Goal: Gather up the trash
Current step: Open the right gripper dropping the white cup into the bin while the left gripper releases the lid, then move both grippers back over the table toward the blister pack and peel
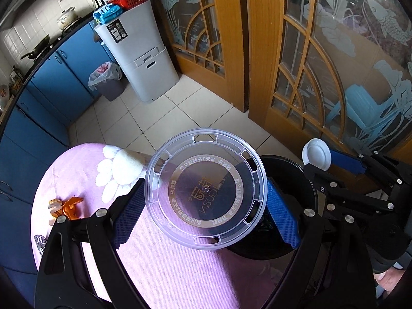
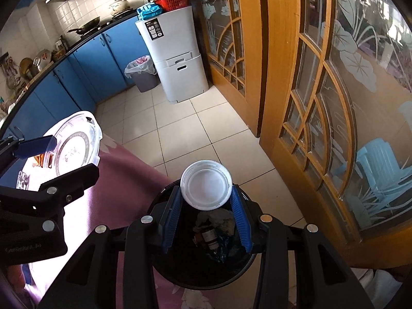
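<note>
While your left gripper (image 1: 206,200) pinches the clear plastic lid (image 1: 205,189) edge to edge between its blue pads (image 1: 282,213), you can read a gold ring of print around its dark centre. Left of those fingers, an orange wrapper (image 1: 65,206) lies on the pink tablecloth (image 1: 167,265). Your right gripper (image 2: 205,206) clamps a white ribbed cap (image 2: 205,188), hollow side showing, at its fingertips; below them gapes the black bin (image 2: 203,275) with trash inside.
</note>
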`<state>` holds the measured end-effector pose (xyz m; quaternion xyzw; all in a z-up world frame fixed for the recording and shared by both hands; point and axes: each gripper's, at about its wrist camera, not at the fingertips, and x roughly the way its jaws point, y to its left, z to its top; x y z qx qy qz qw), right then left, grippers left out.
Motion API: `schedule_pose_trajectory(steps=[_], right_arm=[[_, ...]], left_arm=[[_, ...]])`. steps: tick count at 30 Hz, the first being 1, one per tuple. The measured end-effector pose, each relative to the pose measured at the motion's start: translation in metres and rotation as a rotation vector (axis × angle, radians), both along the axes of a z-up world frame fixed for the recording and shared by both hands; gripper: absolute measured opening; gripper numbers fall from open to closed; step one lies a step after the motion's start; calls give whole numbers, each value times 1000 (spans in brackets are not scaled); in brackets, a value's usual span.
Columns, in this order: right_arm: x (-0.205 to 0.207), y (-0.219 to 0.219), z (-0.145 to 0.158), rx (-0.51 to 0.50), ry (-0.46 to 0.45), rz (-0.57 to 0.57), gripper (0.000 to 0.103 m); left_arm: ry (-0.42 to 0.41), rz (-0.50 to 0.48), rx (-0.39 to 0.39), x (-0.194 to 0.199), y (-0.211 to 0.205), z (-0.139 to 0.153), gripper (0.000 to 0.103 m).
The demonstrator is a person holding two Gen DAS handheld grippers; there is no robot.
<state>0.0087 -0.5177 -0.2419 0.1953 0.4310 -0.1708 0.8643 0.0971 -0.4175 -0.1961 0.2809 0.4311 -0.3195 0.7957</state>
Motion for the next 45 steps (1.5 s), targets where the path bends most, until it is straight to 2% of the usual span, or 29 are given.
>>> schedule_pose_trajectory(steps=[7, 8, 10, 19, 25, 27, 29, 33, 41, 45], right_arm=[[1, -1, -5, 10, 10, 11, 40], [1, -1, -6, 10, 8, 10, 44], [-1, -1, -4, 12, -6, 11, 84], [-9, -5, -4, -28, 10, -19, 84], [-23, -20, -9, -44, 31, -82, 84], [-27, -24, -9, -44, 31, -97, 84], [-31, -29, -9, -42, 33, -111, 84], [-34, -33, -11, -42, 40, -114, 84], [-22, -20, -8, -41, 33, -79, 84], [2, 9, 1, -56, 17, -5, 84]], left_arm=[[-5, -1, 2, 0, -1, -1, 88], [-6, -1, 3, 0, -1, -1, 88], [-4, -1, 2, 0, -1, -1, 88], [-6, -15, 0, -3, -6, 0, 88], [16, -50, -12, -13, -17, -1, 89], [48, -73, -22, -17, -24, -2, 91], [65, -83, -31, -19, -28, -2, 100], [69, -91, -33, -24, -36, -3, 100], [75, -26, -19, -11, -19, -4, 100], [74, 71, -27, 14, 23, 3, 100]])
